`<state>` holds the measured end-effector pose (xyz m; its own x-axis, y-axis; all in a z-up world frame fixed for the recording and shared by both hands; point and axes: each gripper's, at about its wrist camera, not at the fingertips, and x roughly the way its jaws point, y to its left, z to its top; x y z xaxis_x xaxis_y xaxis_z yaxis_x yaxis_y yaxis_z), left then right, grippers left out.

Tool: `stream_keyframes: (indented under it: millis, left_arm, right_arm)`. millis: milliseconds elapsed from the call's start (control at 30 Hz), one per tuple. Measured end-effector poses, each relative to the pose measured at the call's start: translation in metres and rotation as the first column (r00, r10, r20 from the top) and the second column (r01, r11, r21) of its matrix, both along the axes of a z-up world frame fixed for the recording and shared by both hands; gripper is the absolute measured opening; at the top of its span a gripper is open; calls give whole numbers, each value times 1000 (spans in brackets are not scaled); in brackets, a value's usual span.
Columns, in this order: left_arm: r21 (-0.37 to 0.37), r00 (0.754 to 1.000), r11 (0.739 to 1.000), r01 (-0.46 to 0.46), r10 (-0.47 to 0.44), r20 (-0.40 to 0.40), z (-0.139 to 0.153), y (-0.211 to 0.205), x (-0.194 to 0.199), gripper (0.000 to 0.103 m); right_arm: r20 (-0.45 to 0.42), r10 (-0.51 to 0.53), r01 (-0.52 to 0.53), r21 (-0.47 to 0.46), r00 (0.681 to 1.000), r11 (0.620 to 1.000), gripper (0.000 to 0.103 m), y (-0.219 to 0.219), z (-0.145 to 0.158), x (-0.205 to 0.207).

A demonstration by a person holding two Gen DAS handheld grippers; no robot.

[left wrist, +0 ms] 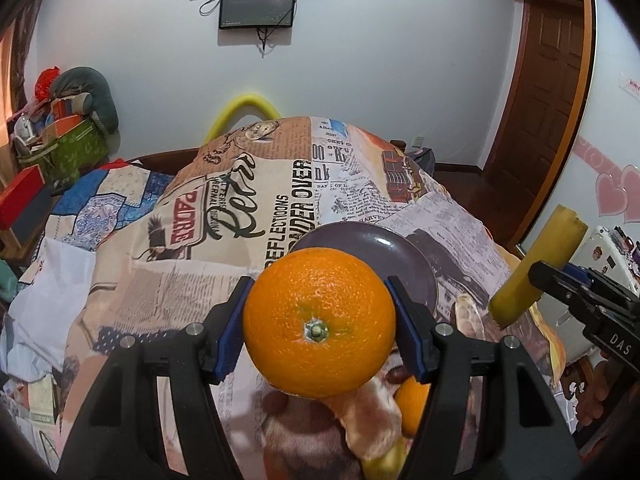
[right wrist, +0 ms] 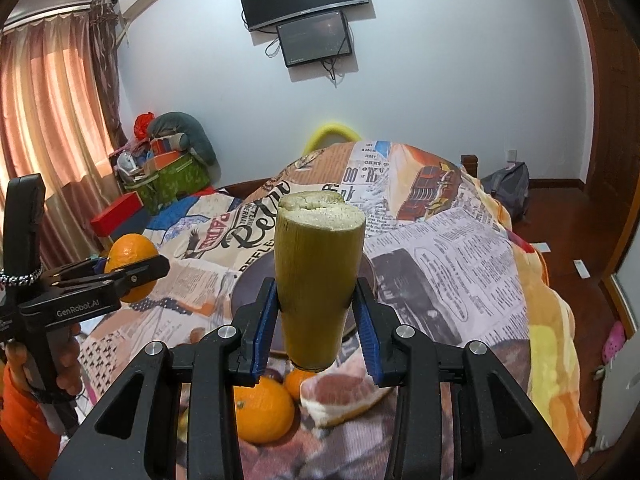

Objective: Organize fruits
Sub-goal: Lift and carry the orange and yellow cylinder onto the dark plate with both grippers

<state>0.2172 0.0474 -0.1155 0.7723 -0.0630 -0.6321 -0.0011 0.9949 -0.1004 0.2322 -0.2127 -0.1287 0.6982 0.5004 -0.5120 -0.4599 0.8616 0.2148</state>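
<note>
The orange point(left wrist: 319, 322) is sitting pinched between the blue pads point(left wrist: 408, 336) of the left tool point(left wrist: 318, 332), stem end facing the camera, held up in the air above the bed's newspaper-print quilt point(left wrist: 240, 208). Just behind it, on the quilt, a dark purple plate point(left wrist: 372, 246) is lying flat w/ nothing visible on its bare part.

The right tool point(right wrist: 316, 328) is gripping a yellow-green sugarcane piece point(right wrist: 318, 276), standing upright between its blue pads point(right wrist: 366, 336), rough cut top facing up. From the left wrist view the same cane piece point(left wrist: 532, 266) is showing at the right, tilted, w/ the right tool point(left wrist: 560, 280) clamped round it. From the right wrist view the left tool point(right wrist: 132, 270) is appearing at the left, closed on the orange point(right wrist: 130, 258), a hand point(right wrist: 66, 360) holding its handle.

Below the tools, more fruit is lying on the quilt: a second orange point(right wrist: 262, 414), a smaller orange one point(right wrist: 298, 384) just beside it, and a pinkish peeled wedge point(right wrist: 344, 396), prob. pomelo, though the view there is partly blocked. In the left view the peeled segments point(left wrist: 372, 424) are lying under the held orange, touching another orange point(left wrist: 414, 404).

Further out, two screens point(right wrist: 312, 12) are hanging on the white wall, curtains point(right wrist: 48, 120) at the left, a wooden door point(left wrist: 548, 92) at the right.
</note>
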Motion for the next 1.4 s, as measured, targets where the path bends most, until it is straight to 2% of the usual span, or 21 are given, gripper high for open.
stream_keyframes:
  millis: [333,667,1233,1300,1400]
  left_arm:
    - [-10,998,1000,17,-17,-57,-25,-1,49,64]
    - [20,989,999,36,-33,-142,-60,4,93,64]
    - [-16,961,995,94,-95,-259,-91,8,136,64]
    - [-26,960,995,98,-102,-261,-93,10,138,64]
    - [-14,971,994,108,-109,-215,-84,9,135,65]
  right_arm:
    - [-39,20,-22,-33,999,999,35,15,-17,32]
    - [-108,44,-54,-85,993,995,35,30,-39,62]
    - [-192,111,-138,-135,975,981,35,60,-59,101]
    - [-205,119,-148,-132,971,980,35,61,-60,104]
    - [-224,130,-160,-121,966,980,35,62,-62,108]
